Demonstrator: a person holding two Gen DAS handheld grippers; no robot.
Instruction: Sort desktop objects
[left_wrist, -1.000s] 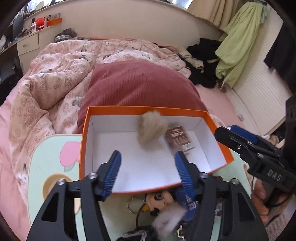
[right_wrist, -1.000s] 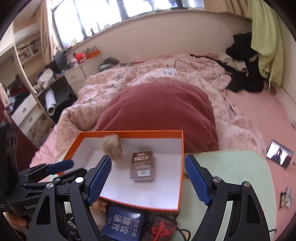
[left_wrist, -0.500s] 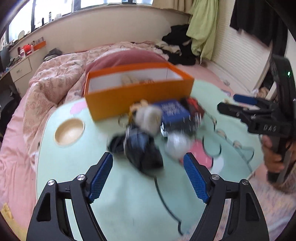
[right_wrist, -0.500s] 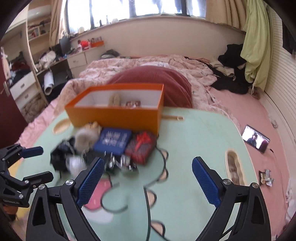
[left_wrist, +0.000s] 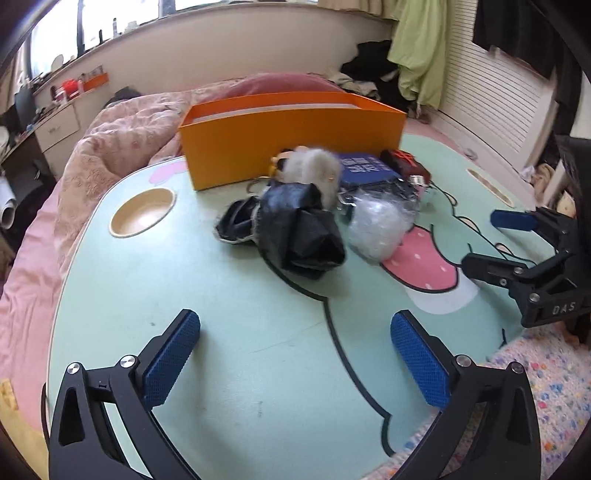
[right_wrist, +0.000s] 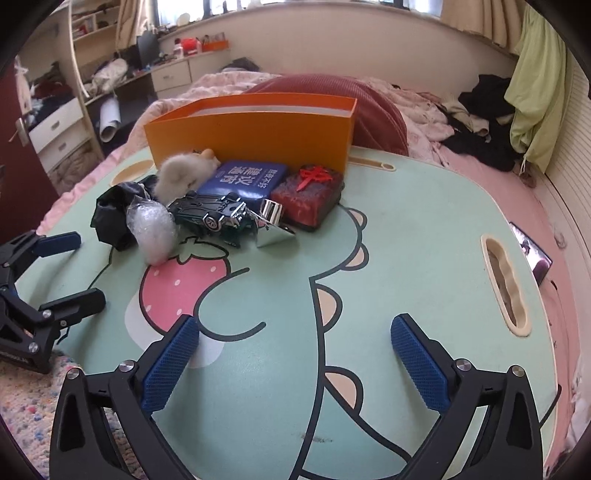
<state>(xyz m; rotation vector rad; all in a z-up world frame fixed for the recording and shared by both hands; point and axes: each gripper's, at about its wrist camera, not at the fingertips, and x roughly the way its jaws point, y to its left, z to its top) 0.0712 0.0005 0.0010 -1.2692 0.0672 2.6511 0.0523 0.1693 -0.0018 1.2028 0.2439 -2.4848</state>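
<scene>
An orange box (left_wrist: 291, 136) stands at the far side of the green cartoon table (left_wrist: 236, 362); it also shows in the right wrist view (right_wrist: 251, 129). In front of it lie a crumpled black bag (left_wrist: 299, 229), a clear plastic wad (left_wrist: 376, 225), a grey fur ball (right_wrist: 181, 177), a blue box (right_wrist: 247, 177), a red box (right_wrist: 310, 192) and a green toy car (right_wrist: 214, 218). My left gripper (left_wrist: 295, 362) is open and empty over the near table. My right gripper (right_wrist: 295, 362) is open and empty, also near the front edge.
A round cup recess (left_wrist: 142, 212) sits in the table's left corner and a slot (right_wrist: 504, 284) on its right side. A bed with a red pillow (right_wrist: 369, 107) lies behind the box. A phone (right_wrist: 532, 254) lies on the bed at right.
Both grippers pulled back from above the orange box to the near side of the table and dropped lower. Both remain open and empty.
</scene>
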